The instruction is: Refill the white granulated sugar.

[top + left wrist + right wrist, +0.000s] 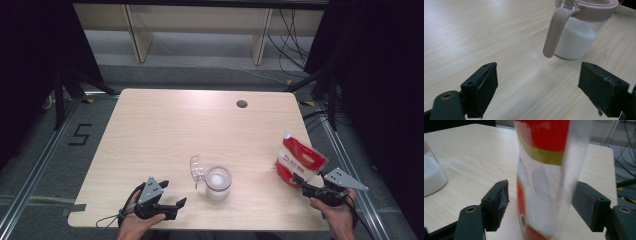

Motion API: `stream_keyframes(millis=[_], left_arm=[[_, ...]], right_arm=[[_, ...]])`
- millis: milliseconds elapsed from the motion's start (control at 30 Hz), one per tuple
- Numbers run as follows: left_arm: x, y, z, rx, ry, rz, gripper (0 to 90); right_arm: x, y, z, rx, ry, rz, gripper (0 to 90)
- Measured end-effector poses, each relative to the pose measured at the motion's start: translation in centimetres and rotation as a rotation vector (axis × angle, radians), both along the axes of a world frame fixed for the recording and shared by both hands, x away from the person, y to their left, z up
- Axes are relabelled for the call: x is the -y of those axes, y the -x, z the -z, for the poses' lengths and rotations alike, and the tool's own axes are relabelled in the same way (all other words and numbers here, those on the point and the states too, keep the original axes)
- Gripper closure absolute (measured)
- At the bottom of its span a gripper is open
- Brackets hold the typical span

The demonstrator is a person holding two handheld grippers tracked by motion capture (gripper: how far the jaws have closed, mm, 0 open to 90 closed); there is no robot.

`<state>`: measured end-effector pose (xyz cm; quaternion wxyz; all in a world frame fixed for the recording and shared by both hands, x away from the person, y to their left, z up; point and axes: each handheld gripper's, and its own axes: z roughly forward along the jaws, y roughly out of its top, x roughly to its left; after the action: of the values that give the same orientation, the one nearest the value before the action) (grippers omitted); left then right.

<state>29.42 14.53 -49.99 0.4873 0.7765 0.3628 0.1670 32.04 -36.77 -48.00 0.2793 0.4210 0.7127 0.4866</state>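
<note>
Your right gripper [303,181] sits at the right edge of the table [165,125], with its 2 jaws spread on either side of the red and white refill pouch [298,161]. In the right gripper view the pouch [541,177] stands between the jaws, its clear edge close to the right-hand pad [584,203] and a clear gap showing between the pouch and the left-hand pad [499,202], so the pads do not press on it. The pouch stands on the table tilted, its white spout toward the far side. Your left gripper [175,202] rests near the front edge of the table, pointing toward the jar [218,182], its jaws wide apart with nothing between them. In the left gripper view the jar [576,35] stands just beyond the jaws, part filled with white grains, its beige handle [552,32] turned toward you and its beige rim at the top. In the high view the clear flip lid [197,168] stands open on the jar's left side. The jar stands near the middle of the table's front half, well apart from the pouch.
</note>
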Motion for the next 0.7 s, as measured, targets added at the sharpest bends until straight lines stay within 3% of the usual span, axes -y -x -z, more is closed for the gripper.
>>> stream_keyframes(millis=[133,233,333,367,467,700], left_arm=[[0.0,0.0,0.0,0.000,0.003,0.001,15.2],[0.0,0.0,0.0,0.005,-0.006,0.006,15.2],[0.0,0.0,-0.1,0.002,-0.013,0.006,15.2],[0.0,0.0,-0.1,0.002,-0.014,0.006,15.3],[0.1,-0.1,-0.1,-0.003,-0.002,0.000,15.2],[0.1,-0.2,-0.1,-0.010,0.007,-0.006,15.2]], right_arm=[[0.2,0.7,-0.2,0.007,0.019,0.019,30.2],[0.3,1.5,-0.3,-0.024,-0.003,0.039,28.8],[0.5,2.1,-0.3,-0.027,0.024,0.048,27.3],[0.3,2.5,-0.4,-0.053,0.006,0.066,27.3],[0.5,2.6,-0.2,-0.032,0.038,0.058,27.1],[0.5,3.7,-0.2,-0.056,0.039,0.058,26.3]])
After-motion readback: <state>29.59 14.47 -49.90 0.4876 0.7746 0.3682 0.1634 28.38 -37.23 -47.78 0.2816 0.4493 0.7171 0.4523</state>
